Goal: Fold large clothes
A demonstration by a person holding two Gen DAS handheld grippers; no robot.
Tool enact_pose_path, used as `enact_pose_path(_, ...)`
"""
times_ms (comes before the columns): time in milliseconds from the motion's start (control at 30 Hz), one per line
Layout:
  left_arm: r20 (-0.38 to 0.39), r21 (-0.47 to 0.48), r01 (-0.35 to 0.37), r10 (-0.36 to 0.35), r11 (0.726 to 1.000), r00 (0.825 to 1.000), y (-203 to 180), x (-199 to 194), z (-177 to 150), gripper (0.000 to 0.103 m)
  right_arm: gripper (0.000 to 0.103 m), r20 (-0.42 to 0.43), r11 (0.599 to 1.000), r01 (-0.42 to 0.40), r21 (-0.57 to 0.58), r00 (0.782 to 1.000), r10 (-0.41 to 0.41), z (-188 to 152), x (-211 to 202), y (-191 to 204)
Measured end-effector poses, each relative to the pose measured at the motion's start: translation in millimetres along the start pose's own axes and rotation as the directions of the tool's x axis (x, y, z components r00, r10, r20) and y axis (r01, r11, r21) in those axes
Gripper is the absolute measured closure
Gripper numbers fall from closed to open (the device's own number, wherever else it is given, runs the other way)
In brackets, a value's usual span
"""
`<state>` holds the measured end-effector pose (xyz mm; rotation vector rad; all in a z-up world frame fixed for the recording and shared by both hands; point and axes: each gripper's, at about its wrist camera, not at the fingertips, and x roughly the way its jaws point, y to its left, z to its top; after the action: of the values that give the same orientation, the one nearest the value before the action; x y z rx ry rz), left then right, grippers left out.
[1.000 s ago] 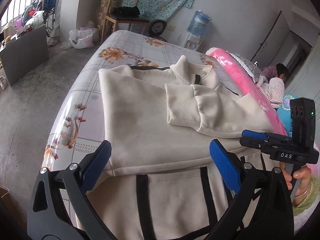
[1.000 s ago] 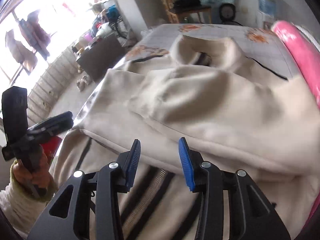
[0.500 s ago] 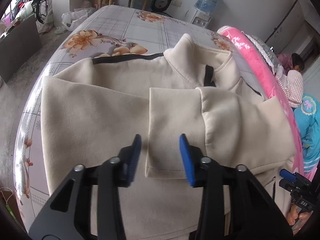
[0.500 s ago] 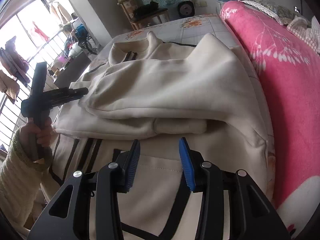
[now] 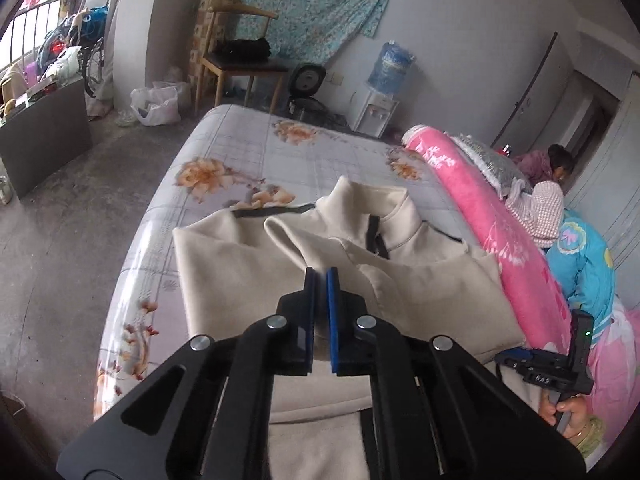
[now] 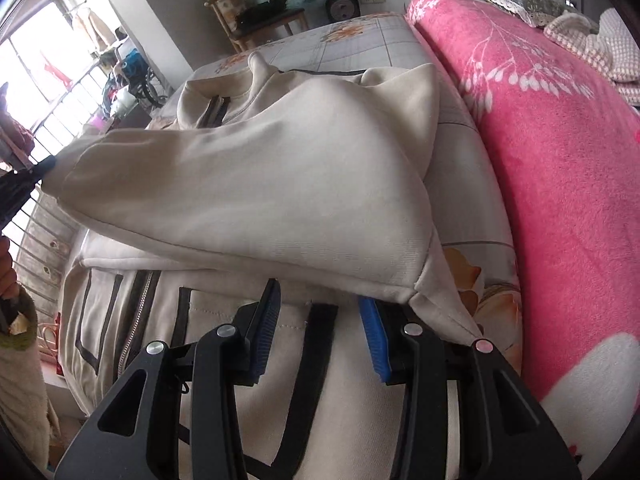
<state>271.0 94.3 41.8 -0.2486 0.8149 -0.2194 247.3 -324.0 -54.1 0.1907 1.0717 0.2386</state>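
Pinching the cream sleeve (image 5: 304, 256) between pressed-together blue pads, left gripper (image 5: 321, 276) holds the cuff lifted off the cream jacket (image 5: 248, 280), which lies spread on the floral bed sheet (image 5: 248, 160) just ahead and below. Jacket collar (image 5: 372, 204) stands up beyond the fingertips, black zip tape down its middle. Far right of the gripper, right gripper (image 5: 516, 356) shows low, its body lettered "DAS", seen upside down. Pink blanket (image 5: 480, 216) runs along the right, blue water bottle (image 5: 390, 64) on a dispenser far ahead.

Right wrist view: right gripper (image 6: 320, 304) spread wide, blue pads (image 6: 374, 340) apart, nothing between them, hovering over the jacket's lower front with black trim. Sleeve (image 6: 248, 184) stretches across just ahead, raised, its cuff end at far left meeting the left gripper (image 6: 24, 184). Pink blanket (image 6: 560, 160) right of the fingers. No readable writing here.
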Motion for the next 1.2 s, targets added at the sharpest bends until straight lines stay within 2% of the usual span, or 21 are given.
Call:
enact_pose_path(100, -0.136, -0.032, -0.069, 0.064, 0.997, 0.989, 25.4, 32.1, -25.6, 0.098, 0.063, -0.003, 0.999, 0.025, -0.025, 1.000, -0.025, 0.1, 1.7, 5.5)
enact_pose_path(200, -0.191, -0.067, -0.091, 0.077, 0.994, 0.979, 44.2, 48.8, -51.8, 0.098, 0.058, -0.025, 0.999, 0.024, -0.037, 0.999, -0.025, 1.3, 0.8, 9.2)
enact_pose_path(367, -0.159, -0.035, -0.108, 0.102, 0.993, 0.982, 42.6, 45.9, -62.1, 0.098, 0.057, -0.025, 0.999, -0.015, -0.034, 1.000, 0.014, 7.4, -17.7, 6.7)
enact_pose_path(500, -0.137, 0.006, -0.117, 0.116, 0.993, 0.984, 36.2, 46.2, -57.2, 0.098, 0.057, 0.035, 0.991, -0.124, 0.059, 0.992, 0.122, 26.3, -38.0, -12.6)
enact_pose_path(600, -0.139, 0.031, -0.128, 0.131, 0.991, 0.982, 32.3, 50.5, -57.0, 0.098, 0.057, 0.026, 0.965, -0.206, 0.160, 0.979, 0.204, 38.6, -34.2, -26.2)
enact_pose_path(667, -0.140, 0.040, -0.132, 0.136, 0.990, 0.981, 32.6, 50.5, -58.7, 0.098, 0.057, -0.009, 0.939, -0.275, 0.206, 0.959, 0.282, 42.1, -28.9, -30.3)
enact_pose_path(733, -0.138, 0.039, -0.128, 0.133, 0.991, 0.981, 34.8, 49.8, -60.5, 0.098, 0.053, -0.109, 0.912, -0.348, 0.217, 0.920, 0.376, 41.3, -19.8, -28.1)
enact_pose_path(833, -0.130, 0.043, -0.121, 0.126, 0.992, 0.984, 37.9, 48.2, -62.3, 0.098, 0.053, -0.231, 0.894, -0.414, 0.172, 0.865, 0.445, 32.9, -18.4, -16.8)
enact_pose_path(867, -0.125, 0.046, -0.121, 0.126, 0.992, 0.984, 37.2, 48.7, -62.3, 0.098, 0.053, -0.219, 0.887, -0.434, 0.159, 0.860, 0.460, 32.3, -25.1, -15.4)
enact_pose_path(933, -0.112, 0.059, -0.129, 0.135, 0.990, 0.984, 36.3, 49.1, -61.4, 0.098, 0.053, -0.149, 0.882, -0.449, 0.142, 0.871, 0.467, 37.1, -40.5, -18.0)
enact_pose_path(967, -0.110, 0.062, -0.131, 0.137, 0.989, 0.984, 35.8, 49.7, -60.8, 0.098, 0.053, -0.103, 0.885, -0.441, 0.152, 0.883, 0.458, 41.6, -46.8, -23.1)
enact_pose_path(1000, -0.109, 0.063, -0.132, 0.138, 0.989, 0.984, 35.5, 50.7, -60.3, 0.098, 0.053, -0.070, 0.900, -0.405, 0.162, 0.905, 0.420, 46.5, -49.8, -28.1)
enact_pose_path(1067, -0.111, 0.060, -0.133, 0.139, 0.989, 0.984, 35.6, 52.6, -59.8, 0.098, 0.053, -0.021, 0.960, -0.229, 0.163, 0.972, 0.235, 61.4, -47.6, -35.8)
enact_pose_path(1133, -0.113, 0.055, -0.134, 0.140, 0.989, 0.984, 36.3, 54.1, -60.3, 0.098, 0.053, -0.012, 0.982, -0.095, 0.164, 0.995, 0.098, 76.8, -34.1, -40.5)
enact_pose_path(1200, -0.111, 0.055, -0.136, 0.141, 0.989, 0.984, 37.2, 53.7, -61.5, 0.098, 0.057, -0.013, 0.985, 0.005, 0.174, 1.000, -0.003, 91.9, -12.4, -45.4)
